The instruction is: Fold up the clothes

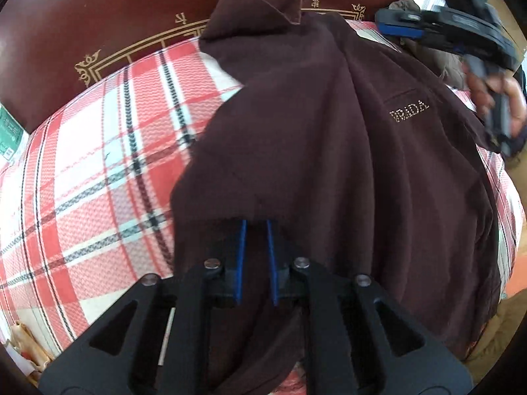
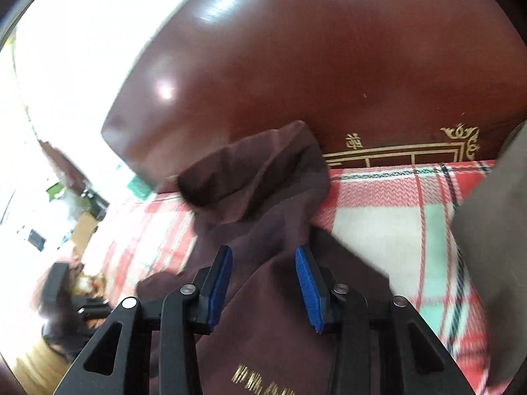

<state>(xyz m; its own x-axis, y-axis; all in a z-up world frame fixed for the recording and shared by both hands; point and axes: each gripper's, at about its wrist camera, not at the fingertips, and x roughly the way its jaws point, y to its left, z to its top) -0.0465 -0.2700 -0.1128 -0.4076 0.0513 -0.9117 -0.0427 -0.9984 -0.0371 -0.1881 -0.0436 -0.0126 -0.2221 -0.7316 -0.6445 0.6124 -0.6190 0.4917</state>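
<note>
A dark maroon jacket (image 1: 329,151) with a gold logo lies spread on a red plaid bed cover (image 1: 85,171). One sleeve (image 1: 260,6) reaches up to the headboard. My left gripper (image 1: 256,222) is shut on the jacket's near edge, with cloth draped over its fingertips. My right gripper (image 1: 388,24) hovers at the upper right in the left wrist view. In the right wrist view it (image 2: 263,256) is open above the jacket (image 2: 270,312), near the sleeve (image 2: 250,174), holding nothing.
A glossy dark red headboard (image 2: 329,65) with gold trim stands behind the bed. A grey-brown garment (image 2: 494,230) lies at the right. Small items (image 1: 23,345) sit at the bed's near left corner. A bright window is on the left in the right wrist view.
</note>
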